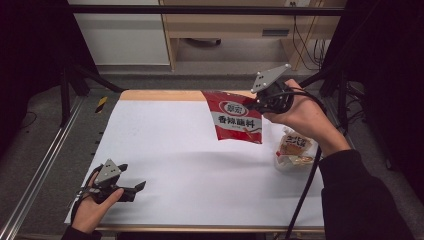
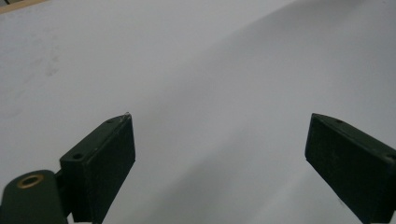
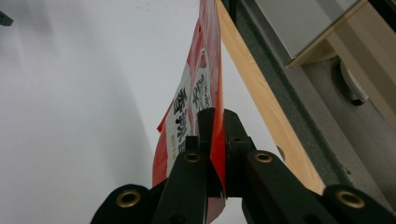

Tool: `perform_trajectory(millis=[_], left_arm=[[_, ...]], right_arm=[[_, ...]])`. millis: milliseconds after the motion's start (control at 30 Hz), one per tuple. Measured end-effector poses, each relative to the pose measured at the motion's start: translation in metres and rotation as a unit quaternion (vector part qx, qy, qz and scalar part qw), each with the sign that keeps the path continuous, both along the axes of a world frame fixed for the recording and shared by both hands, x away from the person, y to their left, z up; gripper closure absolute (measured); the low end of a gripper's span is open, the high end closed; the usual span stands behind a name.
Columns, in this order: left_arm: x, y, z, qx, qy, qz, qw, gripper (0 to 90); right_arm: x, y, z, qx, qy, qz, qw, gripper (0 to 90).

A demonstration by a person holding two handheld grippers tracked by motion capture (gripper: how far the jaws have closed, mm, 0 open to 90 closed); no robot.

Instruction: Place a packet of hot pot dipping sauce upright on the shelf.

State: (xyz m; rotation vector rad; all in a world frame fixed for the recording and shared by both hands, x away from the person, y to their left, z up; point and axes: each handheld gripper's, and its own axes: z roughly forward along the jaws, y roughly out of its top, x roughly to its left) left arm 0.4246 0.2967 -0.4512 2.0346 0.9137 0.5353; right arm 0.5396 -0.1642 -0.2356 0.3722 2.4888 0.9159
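High view – right gripper (image 1: 261,103) clamped on red sauce packet's (image 1: 235,119) right edge, packet hanging clear above white mat (image 1: 165,150); left gripper (image 1: 131,189) agape, well apart at near-left.

Counted across the high view: two grippers, the left gripper (image 1: 131,189) at lower left and the right gripper (image 1: 256,103) at upper right, one red snack bag (image 1: 235,118) near upper centre, one clear wrapped pastry packet (image 1: 294,149) at right, and one white desk (image 1: 165,150).
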Motion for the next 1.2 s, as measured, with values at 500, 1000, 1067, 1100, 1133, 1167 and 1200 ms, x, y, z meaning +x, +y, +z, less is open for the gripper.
perform_trajectory(millis=[500, 1000, 1067, 1100, 1133, 1167, 1200], left_arm=[[0.0, 0.0, -0.001, 0.006, 0.004, 0.0, 1.0, 8.4], [0.0, 0.0, -0.001, 0.008, 0.004, -0.003, 1.0, 8.5], [0.0, 0.0, 0.0, 0.006, 0.004, -0.002, 1.0, 8.5], [0.0, 0.001, 0.0, 0.006, 0.004, -0.001, 1.0, 8.5], [0.0, 0.001, 0.0, 0.007, 0.005, -0.001, 1.0, 8.5], [0.0, 0.001, 0.0, 0.008, 0.005, -0.001, 1.0, 8.5], [0.0, 0.001, 0.0, 0.007, 0.005, -0.001, 1.0, 8.5]], right_arm=[[0.013, -0.021, 0.007, 0.002, -0.031, -0.021, 0.9993, 89.8], [0.015, -0.044, 0.008, 0.016, -0.05, -0.043, 0.9977, 89.7], [0.015, -0.047, 0.008, 0.016, -0.053, -0.043, 0.9975, 89.7], [0.015, -0.048, 0.008, 0.017, -0.053, -0.046, 0.9974, 89.7], [0.016, -0.05, 0.008, 0.018, -0.053, -0.047, 0.9973, 89.7], [0.016, -0.051, 0.007, 0.018, -0.055, -0.048, 0.9972, 89.7], [0.016, -0.052, 0.007, 0.018, -0.054, -0.05, 0.9971, 89.7]])
